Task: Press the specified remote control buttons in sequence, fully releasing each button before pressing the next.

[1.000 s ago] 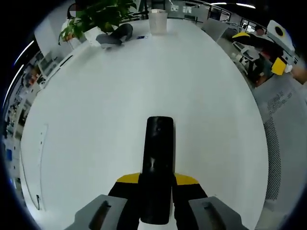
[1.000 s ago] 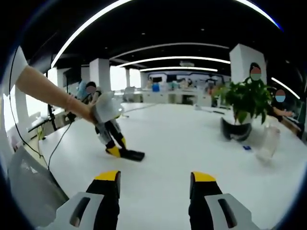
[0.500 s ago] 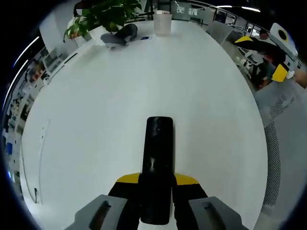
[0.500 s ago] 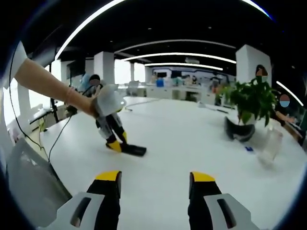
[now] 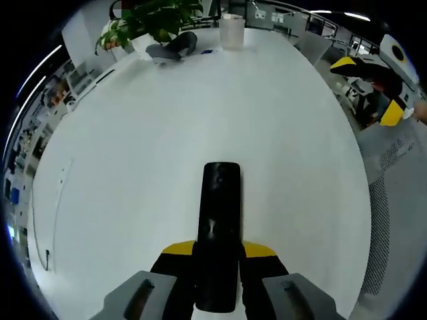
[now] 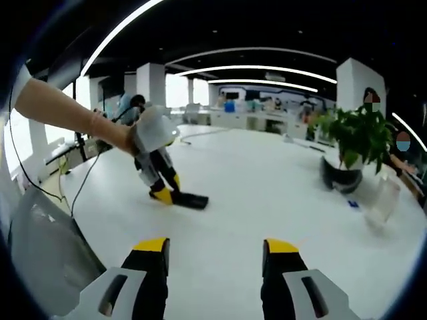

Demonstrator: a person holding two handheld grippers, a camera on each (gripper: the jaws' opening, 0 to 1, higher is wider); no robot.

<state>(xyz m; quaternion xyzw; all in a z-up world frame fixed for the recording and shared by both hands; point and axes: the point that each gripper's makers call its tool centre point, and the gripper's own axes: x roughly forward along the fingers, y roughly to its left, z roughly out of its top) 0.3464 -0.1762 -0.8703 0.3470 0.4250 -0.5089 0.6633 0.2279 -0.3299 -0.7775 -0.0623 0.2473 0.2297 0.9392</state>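
Clearly the left claw (image 5: 217,257) clamps the remote (image 5: 219,227); the right claw (image 6: 217,257) gapes wide over the table (image 6: 267,193).

A big white table (image 6: 267,200) fills the middle; a green plant (image 6: 357,137) in a dark pot stands at three o'clock, a clear cup (image 6: 381,200) near it; long curved lights (image 6: 260,69) glow on the dark ceiling; white pillars (image 6: 152,83) and bright windows stand at eleven o'clock; a mesh chair (image 5: 393,193) sits beside the table.

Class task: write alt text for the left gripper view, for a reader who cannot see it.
The left claw is shut on a black remote control, which points away over a white table. At the table's far edge are a potted plant and a clear cup.
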